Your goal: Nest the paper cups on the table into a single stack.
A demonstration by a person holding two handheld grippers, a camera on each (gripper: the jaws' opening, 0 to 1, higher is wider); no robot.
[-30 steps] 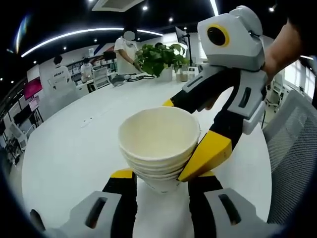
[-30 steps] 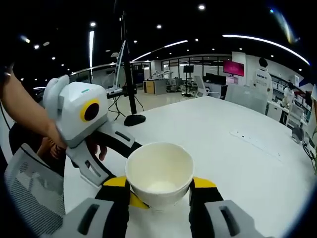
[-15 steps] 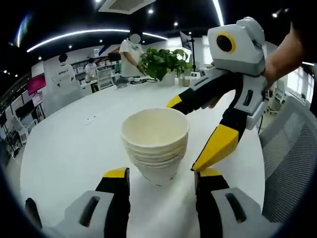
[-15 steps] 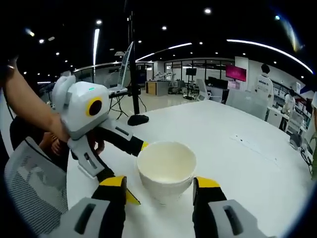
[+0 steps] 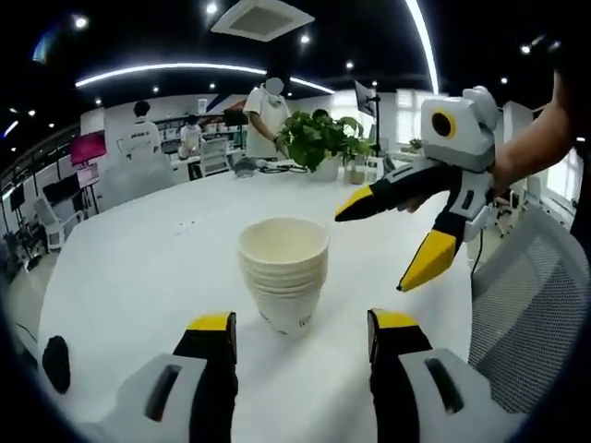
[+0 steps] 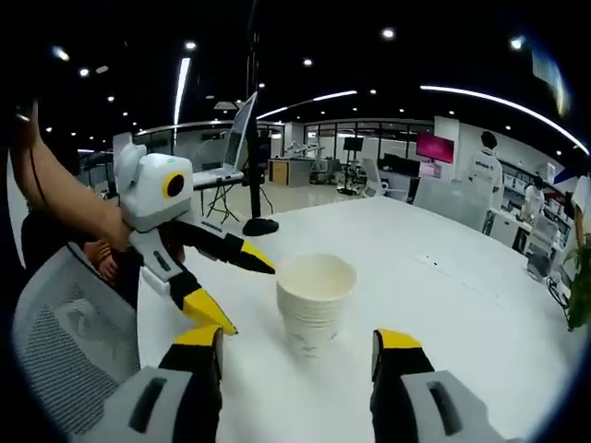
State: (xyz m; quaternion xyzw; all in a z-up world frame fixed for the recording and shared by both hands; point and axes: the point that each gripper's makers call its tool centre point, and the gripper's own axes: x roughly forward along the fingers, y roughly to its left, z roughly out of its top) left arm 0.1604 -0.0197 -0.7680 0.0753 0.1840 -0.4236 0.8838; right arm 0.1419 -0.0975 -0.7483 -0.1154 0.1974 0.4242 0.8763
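- Stack of cups [image 5: 283,280] [image 6: 315,300]: nested, upright on the white table [image 5: 138,277] [image 6: 443,268].
- Left gripper [image 5: 297,343] [image 6: 231,288]: jaws spread, empty, near the stack.
- Right gripper [image 6: 300,360] [image 5: 386,242]: jaws spread, empty, beside the stack.
- Potted plant [image 5: 319,140]: beyond the stack.

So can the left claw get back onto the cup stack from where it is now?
Probably yes: the left claw is open, the cup stack stands straight ahead on the table, nothing between.
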